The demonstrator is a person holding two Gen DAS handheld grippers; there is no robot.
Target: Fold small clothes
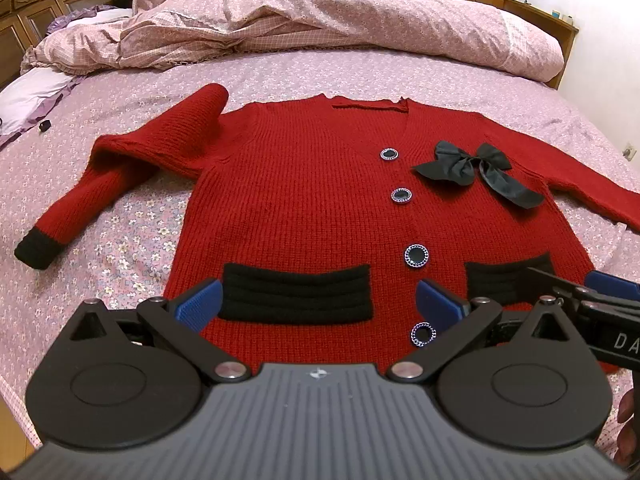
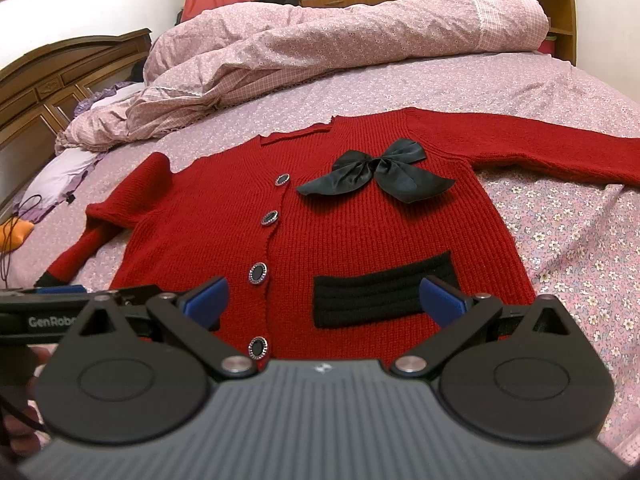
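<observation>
A small red knit cardigan (image 1: 304, 200) lies flat, front up, on the bed; it also shows in the right wrist view (image 2: 360, 232). It has black pockets, a row of dark buttons and a black bow (image 1: 476, 168) on the chest. Its left sleeve (image 1: 100, 188) is bent, with a black cuff; its right sleeve (image 2: 552, 152) stretches out sideways. My left gripper (image 1: 320, 300) is open and empty above the hem, over the left pocket (image 1: 296, 294). My right gripper (image 2: 324, 300) is open and empty above the hem, over the right pocket (image 2: 380, 300).
The bed has a pink flowered sheet (image 1: 132, 232). A crumpled pink quilt (image 1: 320, 20) lies across the far side. A lilac pillow (image 1: 28, 100) and a wooden headboard (image 2: 60, 76) are at the left. An orange object with a cord (image 2: 16, 232) lies at the left edge.
</observation>
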